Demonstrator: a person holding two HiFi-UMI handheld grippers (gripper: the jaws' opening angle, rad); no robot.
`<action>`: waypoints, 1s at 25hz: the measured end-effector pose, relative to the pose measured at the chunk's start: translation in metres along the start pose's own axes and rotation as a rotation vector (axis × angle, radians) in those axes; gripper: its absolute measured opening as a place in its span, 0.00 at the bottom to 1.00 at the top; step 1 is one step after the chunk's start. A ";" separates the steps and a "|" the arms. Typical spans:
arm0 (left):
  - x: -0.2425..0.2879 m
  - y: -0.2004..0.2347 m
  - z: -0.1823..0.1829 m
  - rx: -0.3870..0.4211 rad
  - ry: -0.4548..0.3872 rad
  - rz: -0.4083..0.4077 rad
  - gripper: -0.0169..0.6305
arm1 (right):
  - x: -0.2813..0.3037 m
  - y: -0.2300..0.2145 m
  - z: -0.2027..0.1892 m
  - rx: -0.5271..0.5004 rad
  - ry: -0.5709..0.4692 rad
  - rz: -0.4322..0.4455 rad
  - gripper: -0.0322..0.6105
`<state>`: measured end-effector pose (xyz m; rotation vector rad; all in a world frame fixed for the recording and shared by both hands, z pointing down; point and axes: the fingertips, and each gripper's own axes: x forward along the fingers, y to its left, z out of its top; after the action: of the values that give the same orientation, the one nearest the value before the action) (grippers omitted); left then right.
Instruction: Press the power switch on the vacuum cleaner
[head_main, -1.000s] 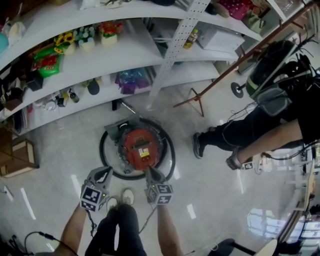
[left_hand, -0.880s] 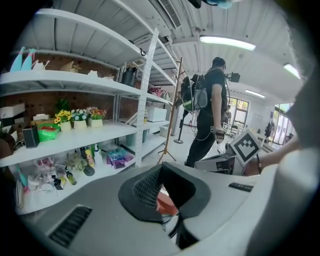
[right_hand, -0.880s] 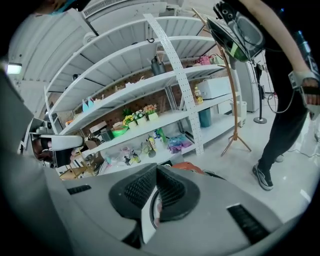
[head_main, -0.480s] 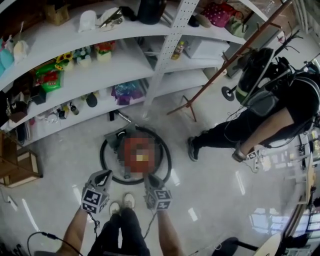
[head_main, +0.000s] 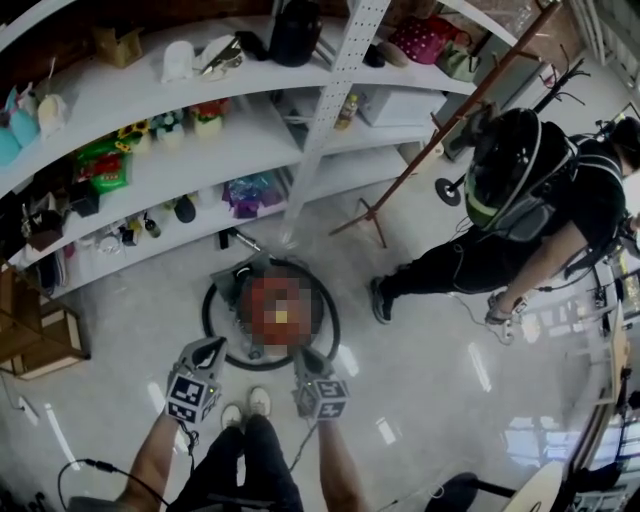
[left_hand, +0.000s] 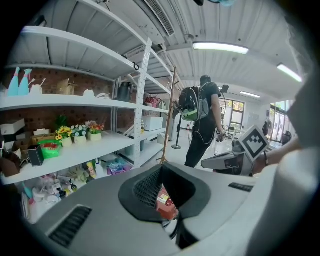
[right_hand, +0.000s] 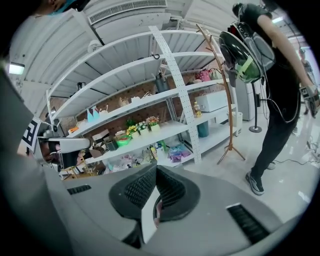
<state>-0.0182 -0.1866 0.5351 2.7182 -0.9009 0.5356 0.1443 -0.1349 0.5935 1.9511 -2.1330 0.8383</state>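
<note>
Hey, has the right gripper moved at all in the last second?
No, not noticeably. The right gripper still hovers with its fingers over the near right side of the vacuum cleaner, inside the black hose loop, as before.

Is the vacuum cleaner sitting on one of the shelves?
No, the vacuum cleaner sits on the floor, in front of the shelves.

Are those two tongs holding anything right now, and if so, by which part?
Nothing is held. The left tongs and the right tongs are both empty, poised over the red vacuum cleaner on the floor.
</note>
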 end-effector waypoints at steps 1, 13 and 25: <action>-0.002 0.000 0.003 0.002 -0.003 0.002 0.04 | -0.003 0.002 0.004 -0.002 -0.003 0.000 0.07; -0.024 0.001 0.034 0.029 -0.024 0.003 0.04 | -0.029 0.022 0.033 -0.015 -0.013 -0.025 0.07; -0.039 -0.007 0.059 0.047 -0.061 -0.002 0.04 | -0.056 0.024 0.048 -0.015 -0.041 -0.055 0.07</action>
<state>-0.0268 -0.1798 0.4646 2.7911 -0.9114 0.4816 0.1428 -0.1085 0.5201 2.0271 -2.0907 0.7769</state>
